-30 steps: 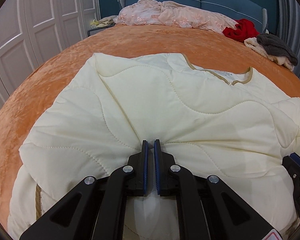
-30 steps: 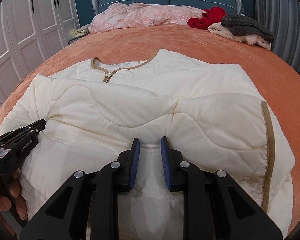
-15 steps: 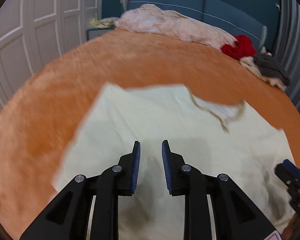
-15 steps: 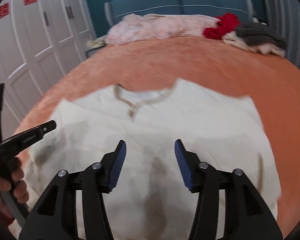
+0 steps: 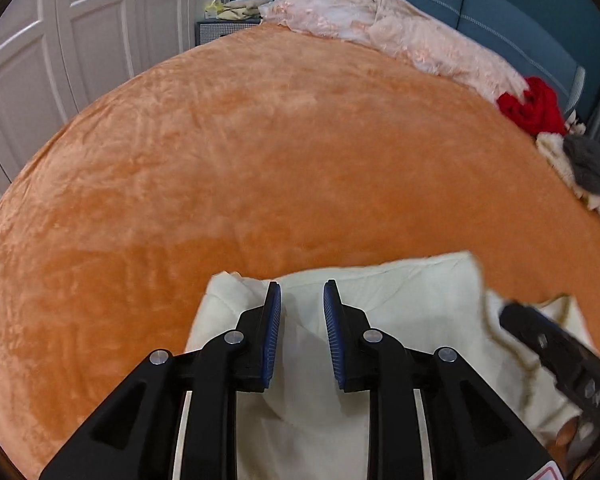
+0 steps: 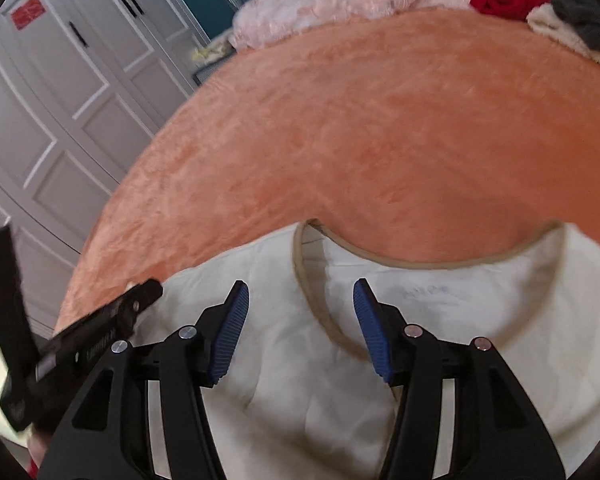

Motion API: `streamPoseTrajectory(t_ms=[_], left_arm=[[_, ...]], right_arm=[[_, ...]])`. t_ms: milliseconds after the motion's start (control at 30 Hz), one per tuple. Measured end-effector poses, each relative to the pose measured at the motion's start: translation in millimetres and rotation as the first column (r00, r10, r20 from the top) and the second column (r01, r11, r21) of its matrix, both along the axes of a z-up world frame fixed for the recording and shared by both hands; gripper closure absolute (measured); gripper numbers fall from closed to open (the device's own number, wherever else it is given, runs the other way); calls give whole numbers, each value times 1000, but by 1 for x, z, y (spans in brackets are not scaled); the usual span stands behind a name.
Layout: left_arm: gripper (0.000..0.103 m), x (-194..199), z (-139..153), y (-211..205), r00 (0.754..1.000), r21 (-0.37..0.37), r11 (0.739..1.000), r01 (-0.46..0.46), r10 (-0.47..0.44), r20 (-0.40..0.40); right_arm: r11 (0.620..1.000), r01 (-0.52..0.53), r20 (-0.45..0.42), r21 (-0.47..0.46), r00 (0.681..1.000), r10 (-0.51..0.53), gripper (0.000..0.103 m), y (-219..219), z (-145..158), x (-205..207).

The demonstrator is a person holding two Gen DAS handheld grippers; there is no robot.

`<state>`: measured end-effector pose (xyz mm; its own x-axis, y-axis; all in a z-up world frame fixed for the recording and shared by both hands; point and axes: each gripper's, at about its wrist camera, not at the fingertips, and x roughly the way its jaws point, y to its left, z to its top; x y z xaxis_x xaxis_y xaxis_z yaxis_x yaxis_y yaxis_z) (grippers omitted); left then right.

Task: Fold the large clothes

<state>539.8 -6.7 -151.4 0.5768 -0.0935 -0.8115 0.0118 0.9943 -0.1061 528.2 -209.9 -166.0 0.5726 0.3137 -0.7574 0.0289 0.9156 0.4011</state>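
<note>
Right now the cream quilted garment [image 5: 380,312] lies at the near edge of the orange bedspread [image 5: 260,160], folded down into a low bundle, with its tan-trimmed neckline [image 6: 420,260] at the far edge of the bundle, towards the headboard. The rest of the bedspread beyond the garment is bare plush up to the pile at the head of the bed.

Over the garment's left part hangs the left tool [image 5: 298,320], tilted down; its blue pads stand a narrow gap apart and nothing is pinched between them, the cloth simply lying underneath. Over the neckline hangs the right tool [image 6: 300,320], its pads set clearly wider, one to each side of the tan trim, and they grip nothing either. Each tool shows at the edge of the other's view, so the two are near one another above the same bundle. Fingers of the person [image 5: 568,436] show beside the garment at the lower right of the left wrist view.

Far beyond the garment, against the blue headboard [image 5: 500,0], a pink lacy blanket [image 5: 380,28] is heaped, with a red cloth [image 5: 532,108] beside it and a grey and cream bundle [image 5: 584,164] further right. White wardrobe doors [image 6: 60,100] stand to the left of the bed.
</note>
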Motion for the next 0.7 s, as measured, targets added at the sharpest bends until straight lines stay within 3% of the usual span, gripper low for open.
streamPoseTrajectory(t_ms=[67,167,200,233,333,433,567,700], left_arm=[[81,-2,-15,-1,1000,18,1000,-1,1,4],[81,-9,-24,-1,999,24,1000,-6,5,43],[81,-10,-25,-2,998,31,1000,-7,6,55],[81,-9,-26,-2,998,37,999,-8,5,58],[80,-10,-28,2,997,13,1000,-10,9,74],[80,-9,-29,5,997,-16,1000,-8,10,80],[79,-10,-30,3,996,4,1000,-9,8,87],[79,-10,-32,0,996,23,1000,-9,7,88]], right_arm=[[1000,-24,-20,12,1000,24,50,6,-13,7],[994,-105,-2,10,995,105,89,20,-20,7],[993,-119,13,-7,993,119,99,23,-19,6],[992,-123,33,-21,992,123,101,24,-17,3],[997,-75,90,-27,993,78,102,16,-8,-4],[996,-43,76,-72,996,49,102,18,-17,-5],[996,-24,42,-80,999,28,103,17,-30,0],[996,-2,58,-89,998,7,102,14,-24,-4]])
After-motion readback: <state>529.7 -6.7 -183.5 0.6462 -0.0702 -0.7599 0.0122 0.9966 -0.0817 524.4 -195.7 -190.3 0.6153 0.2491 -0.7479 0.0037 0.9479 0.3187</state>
